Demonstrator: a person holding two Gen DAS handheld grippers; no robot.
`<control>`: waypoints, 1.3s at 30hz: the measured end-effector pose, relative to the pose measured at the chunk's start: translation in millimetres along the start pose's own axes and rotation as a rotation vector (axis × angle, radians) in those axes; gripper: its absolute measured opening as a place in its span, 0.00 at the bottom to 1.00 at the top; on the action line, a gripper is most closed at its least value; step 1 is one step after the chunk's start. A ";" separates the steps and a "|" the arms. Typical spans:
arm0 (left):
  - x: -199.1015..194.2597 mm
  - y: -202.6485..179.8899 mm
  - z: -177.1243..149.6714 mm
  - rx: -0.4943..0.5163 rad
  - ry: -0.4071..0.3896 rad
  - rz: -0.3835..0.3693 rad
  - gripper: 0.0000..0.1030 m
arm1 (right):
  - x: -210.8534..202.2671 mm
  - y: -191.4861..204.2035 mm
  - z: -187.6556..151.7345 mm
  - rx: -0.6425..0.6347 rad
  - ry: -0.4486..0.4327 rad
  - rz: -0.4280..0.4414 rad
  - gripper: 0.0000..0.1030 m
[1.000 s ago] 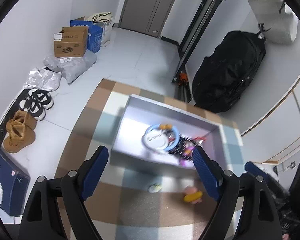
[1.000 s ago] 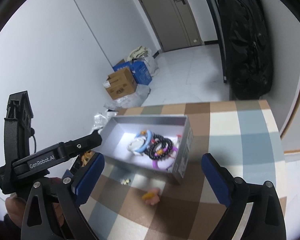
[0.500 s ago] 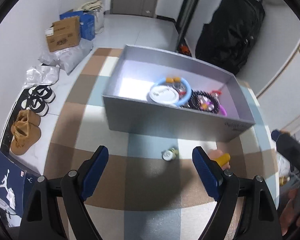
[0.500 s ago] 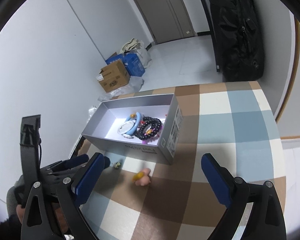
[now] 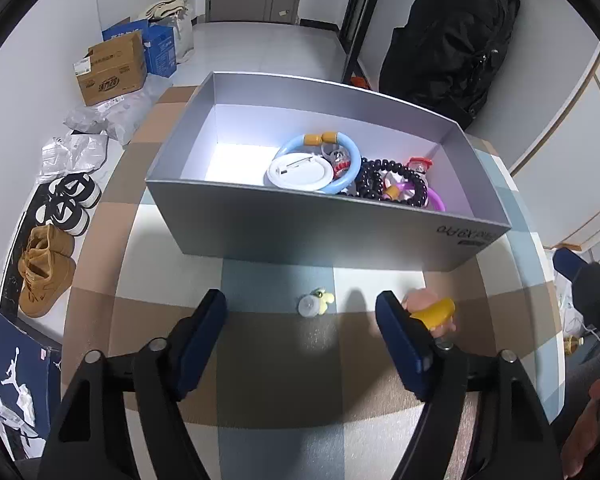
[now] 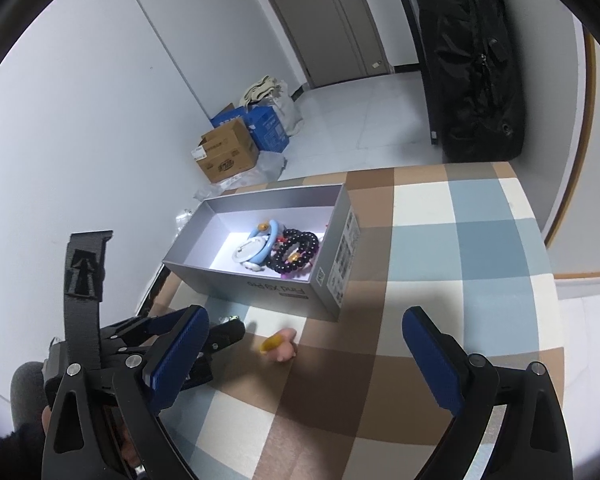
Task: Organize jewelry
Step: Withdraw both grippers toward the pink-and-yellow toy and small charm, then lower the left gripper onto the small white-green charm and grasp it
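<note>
Left tool (image 5: pixel 302 312) closing, right tool (image 6: pixel 304 340) apparently agape

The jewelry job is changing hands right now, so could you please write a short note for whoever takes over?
Left gripper: jaws closing, nothing gripped, small yellow-and-white charm between them on the checked cloth.
Right gripper: open, empty.
Done: blue bangle, white round piece and dark bead bracelets lie in the grey box.
Left: the charm and the pink-and-yellow piece beside it, both outside the box.
</note>
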State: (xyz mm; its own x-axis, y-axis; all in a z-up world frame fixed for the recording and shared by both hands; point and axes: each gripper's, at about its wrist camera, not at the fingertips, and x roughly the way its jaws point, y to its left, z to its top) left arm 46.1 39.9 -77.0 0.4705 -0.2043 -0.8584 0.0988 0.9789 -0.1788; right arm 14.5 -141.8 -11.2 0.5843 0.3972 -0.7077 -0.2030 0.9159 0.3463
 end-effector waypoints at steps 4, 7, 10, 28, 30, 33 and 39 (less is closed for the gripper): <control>2.2 -3.8 0.5 -0.006 0.007 -0.022 0.48 | -3.0 -2.4 -1.0 0.004 -0.004 -0.004 0.95; 3.7 -9.8 0.4 0.016 0.010 -0.018 0.36 | -4.0 -3.4 -2.2 0.002 -0.002 -0.009 0.95; 3.6 -12.2 0.4 0.031 0.016 -0.008 0.28 | -4.6 -4.8 -2.3 0.005 0.001 -0.012 0.95; -15.3 4.4 -0.6 -0.072 0.036 -0.171 0.10 | 13.2 -0.8 -15.3 -0.007 0.084 -0.029 0.95; -20.3 6.5 0.5 -0.087 0.025 -0.189 0.10 | 17.3 0.8 -17.1 -0.008 0.099 -0.030 0.95; -25.5 11.1 2.4 -0.121 0.012 -0.217 0.10 | 22.4 5.0 -18.9 -0.015 0.111 -0.038 0.95; -35.0 28.7 5.9 -0.230 -0.009 -0.310 0.10 | 34.9 18.4 -22.8 -0.057 0.143 -0.038 0.87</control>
State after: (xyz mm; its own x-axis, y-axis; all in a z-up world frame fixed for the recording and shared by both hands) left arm 37.6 75.2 -49.2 0.4572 -0.4898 -0.7423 0.0389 0.8449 -0.5336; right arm 13.3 -109.7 -43.6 0.4756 0.3626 -0.8015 -0.2293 0.9307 0.2851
